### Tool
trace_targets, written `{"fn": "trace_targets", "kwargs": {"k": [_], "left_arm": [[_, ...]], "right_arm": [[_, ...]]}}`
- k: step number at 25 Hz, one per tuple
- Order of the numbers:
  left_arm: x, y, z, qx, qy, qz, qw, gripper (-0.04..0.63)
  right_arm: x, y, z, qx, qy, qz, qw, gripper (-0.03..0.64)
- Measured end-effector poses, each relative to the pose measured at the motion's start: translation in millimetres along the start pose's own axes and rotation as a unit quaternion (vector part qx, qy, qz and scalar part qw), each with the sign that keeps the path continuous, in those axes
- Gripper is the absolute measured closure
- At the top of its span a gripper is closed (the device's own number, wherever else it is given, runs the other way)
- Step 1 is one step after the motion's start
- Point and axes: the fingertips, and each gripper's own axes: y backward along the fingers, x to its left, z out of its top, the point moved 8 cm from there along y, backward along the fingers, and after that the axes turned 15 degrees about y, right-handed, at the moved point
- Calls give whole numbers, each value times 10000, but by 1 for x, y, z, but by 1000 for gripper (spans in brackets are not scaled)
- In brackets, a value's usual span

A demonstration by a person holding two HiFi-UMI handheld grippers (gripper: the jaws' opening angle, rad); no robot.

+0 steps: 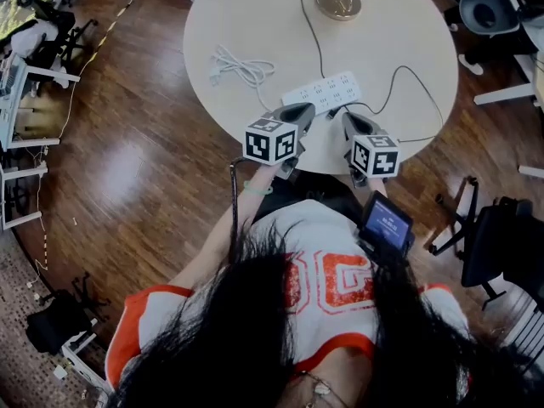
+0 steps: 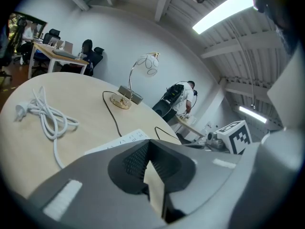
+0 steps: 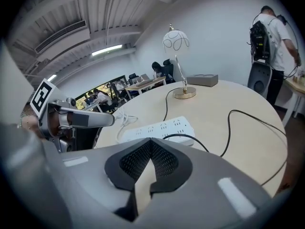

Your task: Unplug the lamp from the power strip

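On the bench (image 1: 255,15), the power strip (image 1: 323,92) lies near the front edge, and the lamp (image 1: 338,2) stands behind it at the far side. A coiled cable (image 1: 242,66) lies left of the strip. The left gripper (image 1: 304,111) and right gripper (image 1: 347,119) hang side by side just before it.

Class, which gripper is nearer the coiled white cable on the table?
Left. The left gripper is right of the coiled white cable, toward the person; the right gripper is farther right, beyond the left one.

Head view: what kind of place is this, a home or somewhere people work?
Probably an open-plan office or lab: there are black swivel office chairs, pale work desks in the background, and long white ceiling strip lights.
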Motion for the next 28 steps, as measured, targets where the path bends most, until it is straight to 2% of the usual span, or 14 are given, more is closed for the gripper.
{"fn": "trace_targets", "kwargs": {"k": [4,8,15,21,28], "left_arm": [[-10,22,2,-384,26,-183,9991,595],[-17,41,-3,-526,-44,-305,9981,595],[-21,77,-25,-491,-121,-469,9976,595],[-21,99,-45,-477,-55,-597,9971,595],[-33,105,-63,-480,-48,-745,9961,595]], "right_arm": [[17,8,5,-208,-66,35,9998,615],[36,19,7,-371,-122,11,9992,615],[76,39,0,-594,-301,-121,9977,615],[106,56,-13,-574,-374,-199,9975,615],[117,75,-23,-567,-305,-298,9975,615]]}}
